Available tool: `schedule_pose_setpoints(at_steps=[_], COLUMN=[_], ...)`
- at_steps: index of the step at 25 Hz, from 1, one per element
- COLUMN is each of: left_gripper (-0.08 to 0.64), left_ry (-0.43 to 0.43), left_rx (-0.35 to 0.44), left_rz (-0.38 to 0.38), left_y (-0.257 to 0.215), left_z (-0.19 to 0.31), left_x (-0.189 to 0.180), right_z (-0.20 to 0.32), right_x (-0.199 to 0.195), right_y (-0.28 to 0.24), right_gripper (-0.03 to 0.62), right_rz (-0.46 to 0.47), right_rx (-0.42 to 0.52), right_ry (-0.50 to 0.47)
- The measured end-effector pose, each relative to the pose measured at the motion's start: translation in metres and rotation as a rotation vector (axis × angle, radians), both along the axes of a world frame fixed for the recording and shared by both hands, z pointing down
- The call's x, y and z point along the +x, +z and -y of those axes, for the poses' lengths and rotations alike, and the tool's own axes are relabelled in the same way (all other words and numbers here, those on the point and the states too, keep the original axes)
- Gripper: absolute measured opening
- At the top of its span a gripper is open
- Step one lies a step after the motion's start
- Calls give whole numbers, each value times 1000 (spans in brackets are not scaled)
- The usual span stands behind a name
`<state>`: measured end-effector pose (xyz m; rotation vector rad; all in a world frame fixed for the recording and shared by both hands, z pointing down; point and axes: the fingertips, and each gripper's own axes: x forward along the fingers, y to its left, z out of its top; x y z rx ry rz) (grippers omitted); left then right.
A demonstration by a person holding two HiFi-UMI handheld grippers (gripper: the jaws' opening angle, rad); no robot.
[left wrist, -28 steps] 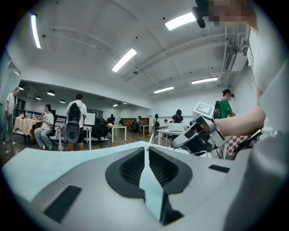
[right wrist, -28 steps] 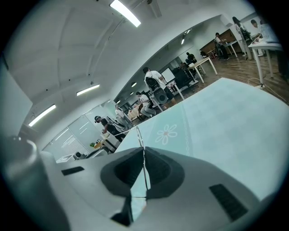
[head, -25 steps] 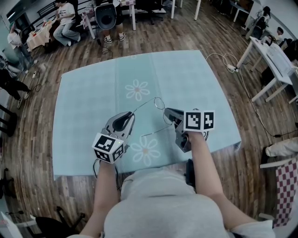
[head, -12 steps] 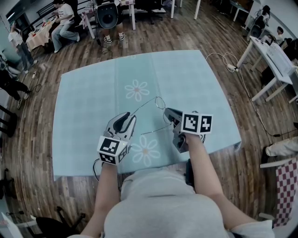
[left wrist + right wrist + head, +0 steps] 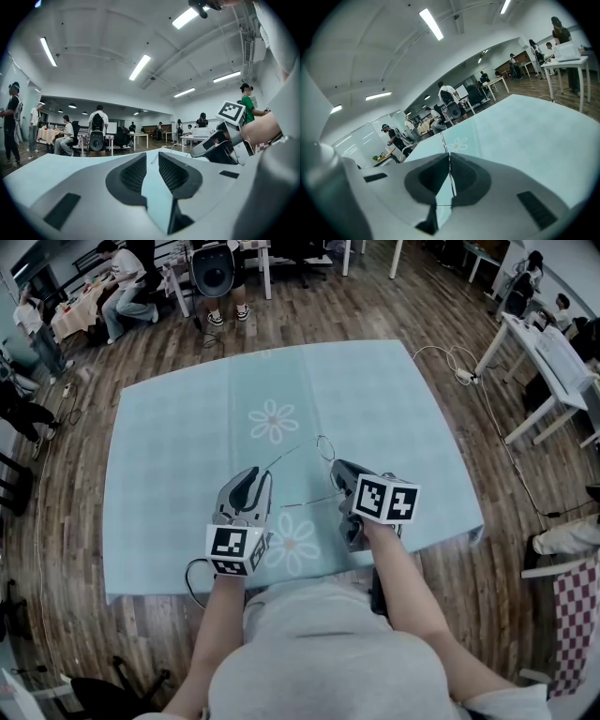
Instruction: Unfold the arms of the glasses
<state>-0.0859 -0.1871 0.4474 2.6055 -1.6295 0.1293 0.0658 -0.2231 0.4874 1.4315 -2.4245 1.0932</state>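
Note:
Thin wire glasses (image 5: 305,502) hang just above the light-blue flowered tablecloth (image 5: 187,427), one round lens ring (image 5: 323,438) on the far side. My right gripper (image 5: 336,468) is shut on the wire frame, which runs as a thin line between its pads (image 5: 450,161). One arm reaches left toward my left gripper (image 5: 260,474). That gripper's jaws have just been opening, and they now stand apart (image 5: 152,161) with nothing between them. The arm's wire tip (image 5: 154,157) shows just beyond its fingertips. The right gripper (image 5: 220,145) also shows in the left gripper view.
The tablecloth's near edge (image 5: 281,579) lies close to the person's body. White tables (image 5: 548,362) stand at the right, with a cable (image 5: 459,371) on the wood floor. Seated people (image 5: 127,292) and a round black fan-like device (image 5: 214,273) are beyond the far edge.
The left gripper's jaws have parted and let go of the glasses arm. Both grippers shifted slightly toward the person. The right gripper still holds the frame.

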Motion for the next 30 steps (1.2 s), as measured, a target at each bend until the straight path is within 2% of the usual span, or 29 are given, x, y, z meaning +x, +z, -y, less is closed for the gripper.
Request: schedule_pose_setpoints(at_steps=[4,7,14,21,30], left_gripper=[84,55,11,9,9], left_ry=[-31,-48,-52,-41,-30], left_rx=[21,40,74,110,118], left_rz=[2,1,18,39,39], left_y=[-4,-7,-10,-20,-22], left_z=[-2,-4,-10,-13,-16], left_x=[-1,0,10,15,19], right_z=[0,-1,-1,-4,-9], right_x=[5,8,4,2,1], right_y=[-2,-2,-7,-15,-16], right_gripper=[15,15,15,14,14], right_rz=[-49,-80,-110,-129,-153], right_rx=[46,63,111,148,171], right_ry=[48,72,66,55,41])
